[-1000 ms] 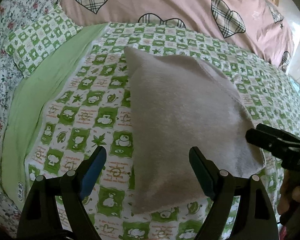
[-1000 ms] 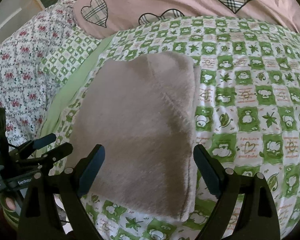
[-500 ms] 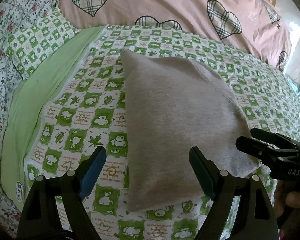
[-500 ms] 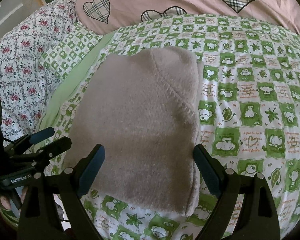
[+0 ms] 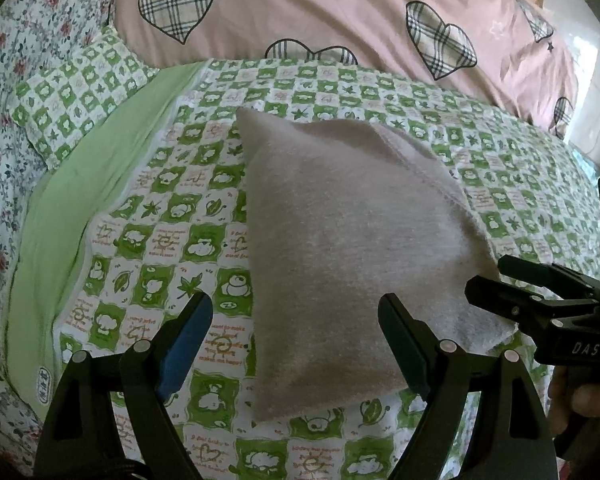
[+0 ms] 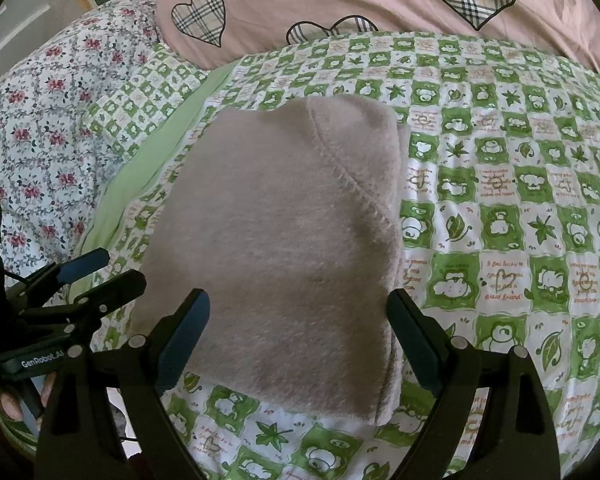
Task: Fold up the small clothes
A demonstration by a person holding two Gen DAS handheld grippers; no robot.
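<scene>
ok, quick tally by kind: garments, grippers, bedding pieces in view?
Folded beige garment: 1
Grippers: 2, left gripper and right gripper, both open, neither touching the garment
Bedding pieces: 3, green checked quilt, pink heart-print cover, floral sheet
Total: 6

A folded beige fleece garment (image 5: 352, 240) lies flat on the green-and-white checked bedspread (image 6: 500, 200), its stitched hem edge running diagonally across the top layer.
</scene>
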